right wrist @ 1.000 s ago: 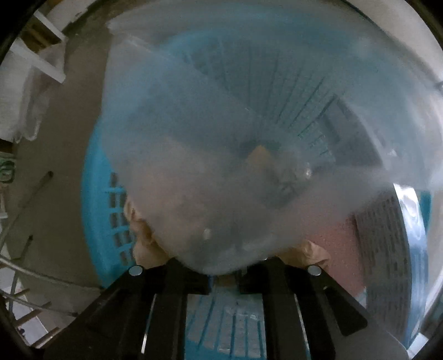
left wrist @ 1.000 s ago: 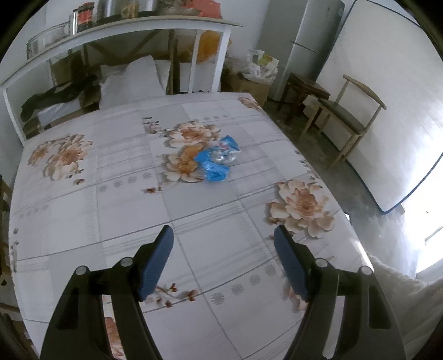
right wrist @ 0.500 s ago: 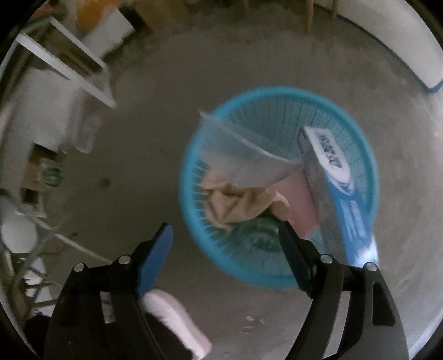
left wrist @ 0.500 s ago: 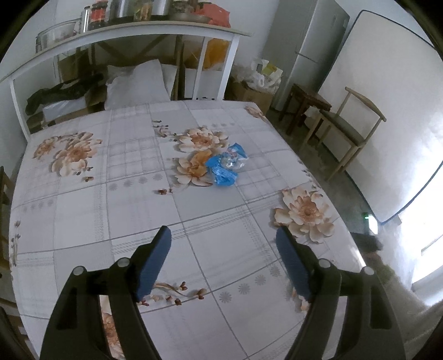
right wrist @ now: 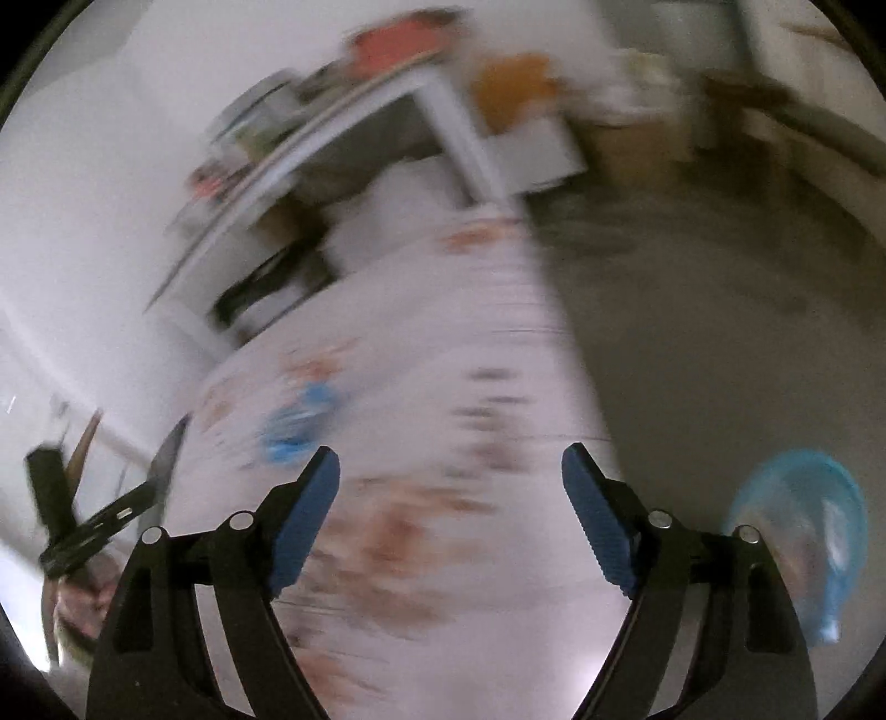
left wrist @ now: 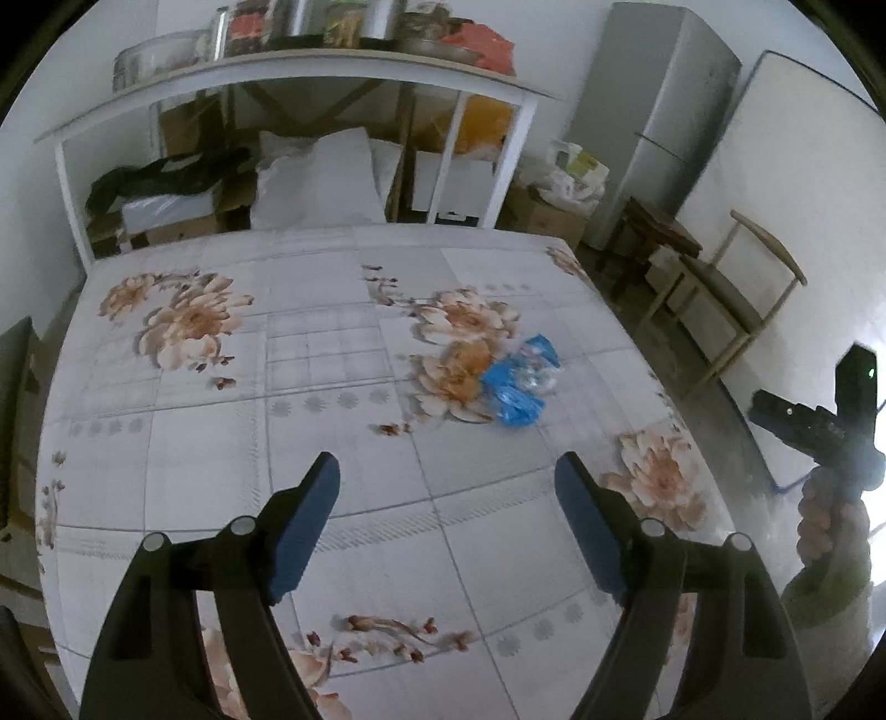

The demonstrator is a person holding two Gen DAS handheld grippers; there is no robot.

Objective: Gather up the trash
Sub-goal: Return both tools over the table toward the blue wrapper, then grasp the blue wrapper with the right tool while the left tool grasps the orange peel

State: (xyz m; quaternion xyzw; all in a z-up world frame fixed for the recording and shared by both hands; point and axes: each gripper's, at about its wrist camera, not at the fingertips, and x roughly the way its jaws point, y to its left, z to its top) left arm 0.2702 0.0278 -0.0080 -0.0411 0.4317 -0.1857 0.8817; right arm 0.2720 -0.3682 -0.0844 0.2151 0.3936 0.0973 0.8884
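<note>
Since dropping its clear bag, right gripper (right wrist: pixel 449 481) has swung up from blue basket (right wrist: pixel 797 531) at four o'clock, jaws opening, empty. Left gripper (left wrist: pixel 446 487) hovers released. Blue wrapper (left wrist: pixel 518 382) remains at one o'clock on table (left wrist: pixel 221 443).

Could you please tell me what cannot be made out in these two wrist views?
- Right wrist view: motion blur smears the blue wrappers, tablecloth and shelf.
- Right wrist view: the blue basket is blurred and part-hidden by the gripper frame; its contents are unreadable.
- Left wrist view: shelf jars too small to identify.
</note>
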